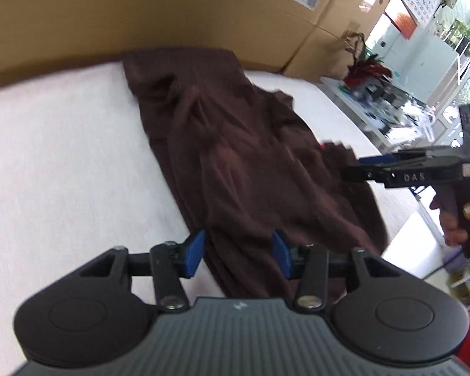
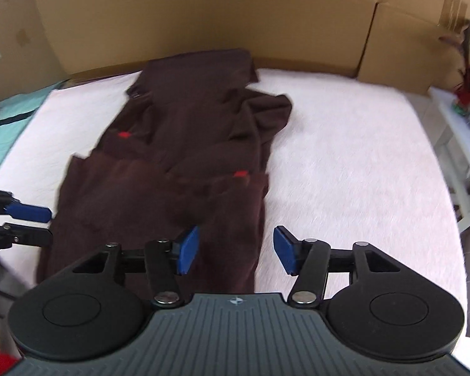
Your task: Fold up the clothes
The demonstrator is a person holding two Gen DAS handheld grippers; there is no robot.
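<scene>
Tongs first: your left tongs [image 1: 237,252] stand wide apart with nothing between the blue pads, poised over the near edge of the brown garment [image 1: 235,163], and your right tongs [image 2: 235,250] are just as wide and just as empty, with the left pad over cloth and the right pad over bare white cover. From the left camera the right tongs [image 1: 357,167] sit at three o'clock, right at the garment's side edge; from the right camera the left tongs [image 2: 37,222] sit at nine o'clock, at the opposite side edge. The garment runs from six o'clock up to twelve o'clock, rumpled and layered on the white bed [image 2: 344,156], its far end against the cardboard boxes [image 2: 203,15]. Your risk, as I judge it, is pinching only the top layer: the cloth lies in several overlapping thicknesses near the edge, so a shallow bite could lift one sheet and drag the rest crooked. Uneven grips on the two sides could also skew any crease. Both views are smeared, so exact contact is uncertain.
</scene>
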